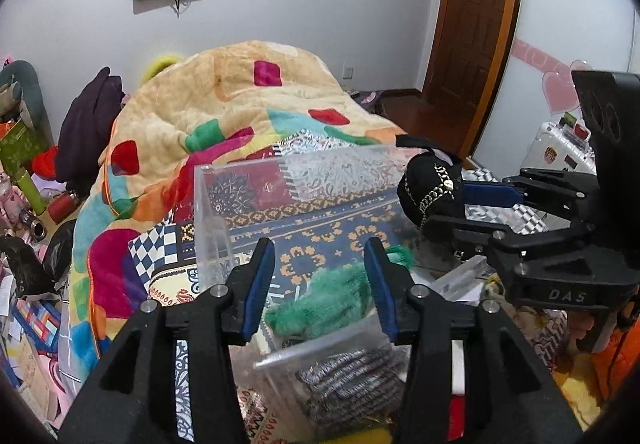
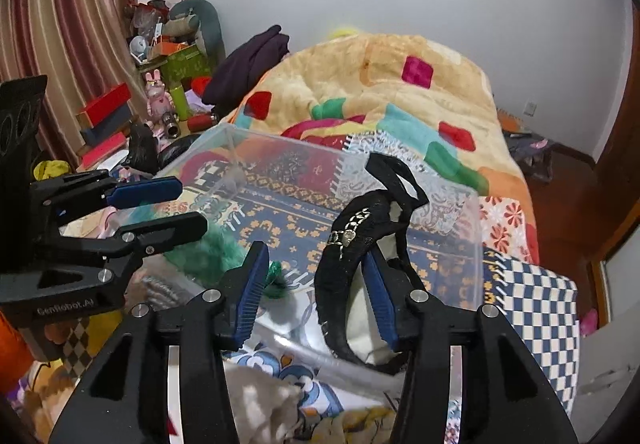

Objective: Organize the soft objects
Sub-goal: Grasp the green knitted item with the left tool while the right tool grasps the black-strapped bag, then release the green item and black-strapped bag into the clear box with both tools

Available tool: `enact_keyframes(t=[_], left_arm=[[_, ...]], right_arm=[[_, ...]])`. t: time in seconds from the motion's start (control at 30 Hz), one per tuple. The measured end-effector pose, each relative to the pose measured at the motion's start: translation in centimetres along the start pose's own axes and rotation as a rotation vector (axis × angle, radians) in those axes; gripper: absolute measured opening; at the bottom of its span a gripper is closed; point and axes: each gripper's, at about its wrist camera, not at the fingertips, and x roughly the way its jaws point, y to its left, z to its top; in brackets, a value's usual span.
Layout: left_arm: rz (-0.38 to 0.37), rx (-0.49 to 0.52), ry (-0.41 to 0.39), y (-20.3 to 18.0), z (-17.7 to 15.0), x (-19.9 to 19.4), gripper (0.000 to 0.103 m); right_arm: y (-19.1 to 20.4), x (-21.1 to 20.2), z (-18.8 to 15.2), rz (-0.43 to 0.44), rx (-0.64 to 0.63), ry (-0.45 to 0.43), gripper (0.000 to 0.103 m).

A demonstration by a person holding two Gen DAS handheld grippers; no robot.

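A clear plastic box (image 1: 240,179) (image 2: 460,228) stands on the bed. A green fluffy item (image 1: 324,292) (image 2: 208,252) lies inside it, by a grey knitted piece (image 1: 352,376). My left gripper (image 1: 320,284) is open and empty above the green item; it also shows in the right wrist view (image 2: 164,203). My right gripper (image 2: 316,288) is open over the box's near wall, and a black cap with a silver chain (image 2: 360,240) hangs on its right finger (image 2: 380,304). In the left wrist view the cap (image 1: 432,187) sits at the right gripper's fingertips (image 1: 488,193).
A yellow blanket with coloured patches (image 1: 224,107) (image 2: 380,91) is heaped behind the box. Patterned cloths (image 1: 312,228) cover the bed. Clutter, boxes and toys (image 2: 160,83) fill the left side. A wooden door (image 1: 476,15) and a white suitcase (image 1: 560,147) stand at right.
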Motion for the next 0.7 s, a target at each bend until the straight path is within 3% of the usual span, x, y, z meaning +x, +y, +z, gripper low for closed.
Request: enact_keyframes(t=[0.07, 0.17, 0.23, 0.5, 0.7], left_arm=[[0.004, -0.009, -0.027, -0.1, 0.1, -1.1, 0.063], [0.012, -0.015, -0.068, -0.1, 0.1, -2.8, 0.069], [0.014, -0.021, -0.087, -0.1, 0.0, -3.8, 0.074], [0.033, -0.040, -0.124, 0.0, -1.4, -6.8, 0.085], [0.061, -0.060, -0.127, 0.2, -3.4, -8.0, 0.090]], right_arm=[[0.3, -0.8, 0.1, -0.009, -0.008, -0.008, 0.053], [0.4, -2.1, -0.1, -0.022, -0.009, -0.035, 0.072], [0.4, -2.9, -0.2, -0.018, -0.009, -0.045, 0.077], [0.6, -4.4, -1.2, -0.039, -0.032, -0.034, 0.083], [1.4, -6.3, -2.7, -0.051, -0.027, -0.085, 0.083]])
